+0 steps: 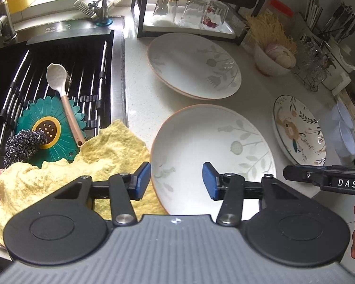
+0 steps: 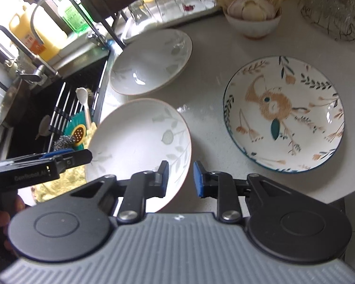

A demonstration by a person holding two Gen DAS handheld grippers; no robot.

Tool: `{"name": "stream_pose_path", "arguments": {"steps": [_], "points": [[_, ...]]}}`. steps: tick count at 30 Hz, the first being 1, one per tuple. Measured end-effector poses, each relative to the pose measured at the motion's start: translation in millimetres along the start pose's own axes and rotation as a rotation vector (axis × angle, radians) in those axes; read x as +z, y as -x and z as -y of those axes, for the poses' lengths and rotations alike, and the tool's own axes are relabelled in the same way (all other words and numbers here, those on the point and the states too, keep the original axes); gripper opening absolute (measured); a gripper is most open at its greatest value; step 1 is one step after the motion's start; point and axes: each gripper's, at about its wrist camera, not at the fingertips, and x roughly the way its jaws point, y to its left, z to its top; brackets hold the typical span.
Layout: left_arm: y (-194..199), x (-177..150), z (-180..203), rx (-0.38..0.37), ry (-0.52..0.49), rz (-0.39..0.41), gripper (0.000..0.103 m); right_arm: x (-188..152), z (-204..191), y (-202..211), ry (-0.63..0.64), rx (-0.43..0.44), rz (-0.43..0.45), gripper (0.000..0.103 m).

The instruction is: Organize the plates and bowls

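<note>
Both tongs are hanging open and empty: the left gripper (image 1: 176, 180) is hovering over the near white plate (image 1: 213, 156), the right gripper (image 2: 181, 178) is straddling its right rim. A yellow cloth (image 1: 101, 158) is touching that plate's left edge. Farther out are lying a second white plate (image 1: 194, 65) and the floral plate (image 2: 284, 113).
</note>
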Motion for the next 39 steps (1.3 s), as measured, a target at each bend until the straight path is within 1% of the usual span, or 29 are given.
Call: {"name": "stream_pose_path", "arguments": {"steps": [2,4,5,7,9,15,18,25,30,35,39], "points": [[-7.9,-1.6,-10.4,-0.003,0.021,-0.014,0.049,-2.6,0.3,-7.6,-0.02,-0.015,-0.006,0.026],[-16.0,-2.6,-19.0,-0.007,0.044,-0.028,0.047,-4.0,-1.1,-14.5,-0.008,-0.052,-0.012,0.026],[-20.3,-3.0,-22.0,-0.012,0.054,-0.038,0.044,-4.8,-0.9,-16.9,-0.007,-0.057,-0.011,0.026],[-27.3,-3.3,-29.0,-0.047,0.079,-0.048,0.042,-6.2,2.3,-21.7,-0.031,-0.057,-0.005,0.026],[-33.5,-2.1,-30.4,-0.077,0.08,-0.068,0.036,-6.6,4.6,-26.6,-0.05,-0.067,-0.007,0.026],[-42.7,0.5,-31.5,-0.09,0.071,-0.078,0.022,-7.9,4.4,-33.2,-0.089,-0.013,0.02,0.026],[-45.2,3.0,-32.9,-0.102,0.056,-0.076,0.017,-7.1,-1.0,-37.1,-0.074,-0.018,0.048,0.026],[-51.6,3.8,-34.8,-0.135,-0.007,-0.077,0.016,-9.1,1.4,-44.9,-0.076,-0.023,0.067,0.02],[-48.1,5.9,-29.3,-0.135,-0.097,-0.063,0.016,-5.8,-3.3,-44.9,-0.04,-0.05,0.034,0.018],[-38.4,9.8,-28.8,-0.158,-0.11,-0.055,0.016,-2.0,-5.2,-33.6,-0.025,-0.049,0.047,0.018],[-27.1,16.5,-27.1,-0.176,-0.11,-0.039,0.016,3.3,-8.0,-20.6,-0.015,-0.049,0.074,0.018]]}}
